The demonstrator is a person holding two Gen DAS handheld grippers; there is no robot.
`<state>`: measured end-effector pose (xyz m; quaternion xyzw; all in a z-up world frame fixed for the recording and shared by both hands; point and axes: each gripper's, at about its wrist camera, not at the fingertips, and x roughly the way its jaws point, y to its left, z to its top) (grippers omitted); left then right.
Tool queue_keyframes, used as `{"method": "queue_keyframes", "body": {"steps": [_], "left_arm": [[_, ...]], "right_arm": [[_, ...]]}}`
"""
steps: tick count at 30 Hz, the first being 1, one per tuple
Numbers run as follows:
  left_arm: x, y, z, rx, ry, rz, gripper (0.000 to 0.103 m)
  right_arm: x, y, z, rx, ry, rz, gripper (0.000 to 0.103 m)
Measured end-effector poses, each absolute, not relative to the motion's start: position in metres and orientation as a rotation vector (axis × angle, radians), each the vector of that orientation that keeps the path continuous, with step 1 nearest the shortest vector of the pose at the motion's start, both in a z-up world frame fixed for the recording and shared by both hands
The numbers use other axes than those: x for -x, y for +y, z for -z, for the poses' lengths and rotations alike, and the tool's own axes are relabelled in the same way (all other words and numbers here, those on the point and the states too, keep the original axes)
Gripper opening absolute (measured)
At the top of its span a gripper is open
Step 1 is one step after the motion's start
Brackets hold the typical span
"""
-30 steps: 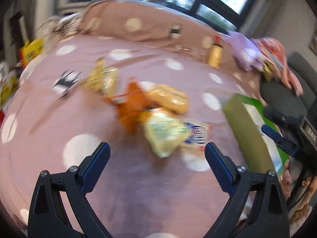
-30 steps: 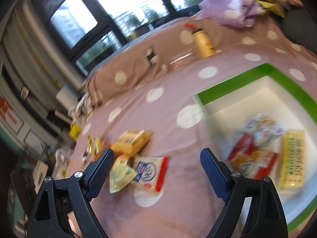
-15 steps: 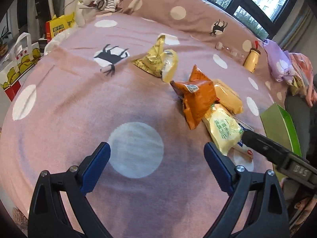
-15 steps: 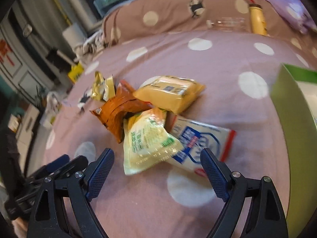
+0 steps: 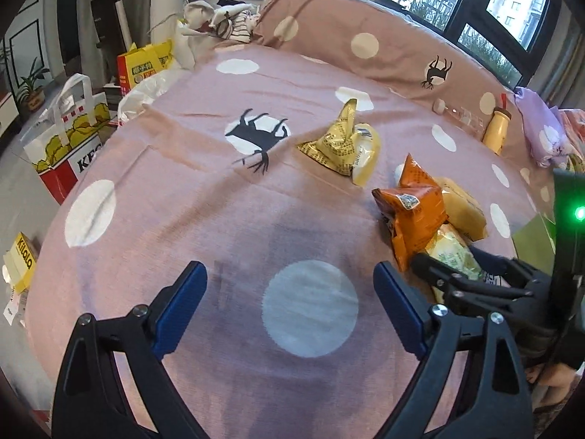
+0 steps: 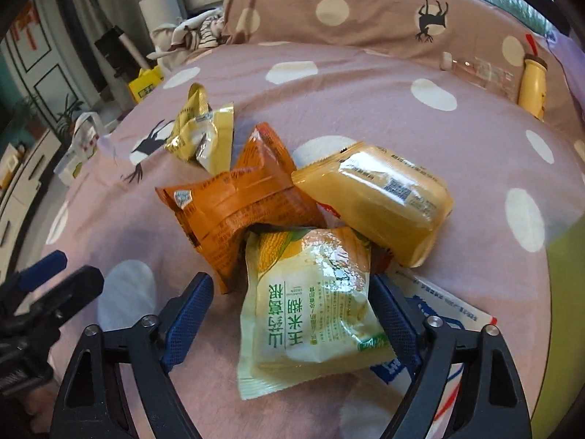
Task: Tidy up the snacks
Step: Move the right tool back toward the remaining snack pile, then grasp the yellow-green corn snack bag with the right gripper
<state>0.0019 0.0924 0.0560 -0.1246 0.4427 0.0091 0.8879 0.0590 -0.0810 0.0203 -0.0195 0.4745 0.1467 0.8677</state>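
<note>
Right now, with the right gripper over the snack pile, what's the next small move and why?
Probably finish closing the right gripper on the pale yellow-green corn snack packet. Its jaws are closing with the packet between the blue pads; the right pad looks against the packet's edge and the left pad shows a gap. The packet lies on top of the blue-and-white pouch.

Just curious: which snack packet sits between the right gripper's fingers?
The pale yellow-green corn packet, nearest the right gripper as it closes; the orange packet lies farther off.
</note>
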Motion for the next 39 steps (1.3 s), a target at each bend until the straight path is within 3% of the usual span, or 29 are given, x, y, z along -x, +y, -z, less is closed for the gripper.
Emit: {"method": "queue_keyframes", "body": {"steps": [2, 4, 10, 17, 24, 27, 29, 30, 39], "left_arm": [[-0.001, 0.091, -0.057, 0.253, 0.922, -0.014, 0.092], [-0.001, 0.089, -0.058, 0.25, 0.916, -0.005, 0.092], [0.001, 0.089, -0.059, 0.257, 0.91, 0.0, 0.092], [0.004, 0.086, -0.061, 0.292, 0.918, 0.047, 0.091], [0.011, 0.07, -0.064, 0.313, 0.942, 0.172, 0.078], [0.014, 0.063, -0.063, 0.373, 0.979, 0.296, 0.07], [0.017, 0.056, -0.064, 0.401, 0.987, 0.364, 0.067], [0.019, 0.051, -0.064, 0.401, 0.989, 0.382, 0.066], [0.029, -0.004, -0.05, 0.346, 1.078, 0.541, 0.061]], "right_arm": [[-0.057, -0.08, -0.017, 0.048, 0.999, -0.315, 0.061], [-0.052, -0.082, -0.019, 0.055, 0.992, -0.303, 0.052], [-0.034, -0.09, -0.03, -0.011, 1.023, -0.316, 0.038], [0.003, -0.097, -0.039, -0.078, 1.077, -0.323, 0.038], [0.015, -0.117, -0.039, -0.178, 1.119, -0.294, 0.039], [0.017, -0.135, -0.05, -0.27, 1.062, -0.305, 0.046], [0.018, -0.147, -0.056, -0.325, 1.022, -0.312, 0.063], [0.018, -0.152, -0.057, -0.341, 1.006, -0.311, 0.065], [0.003, -0.156, -0.038, -0.442, 1.054, -0.361, 0.066]]}}
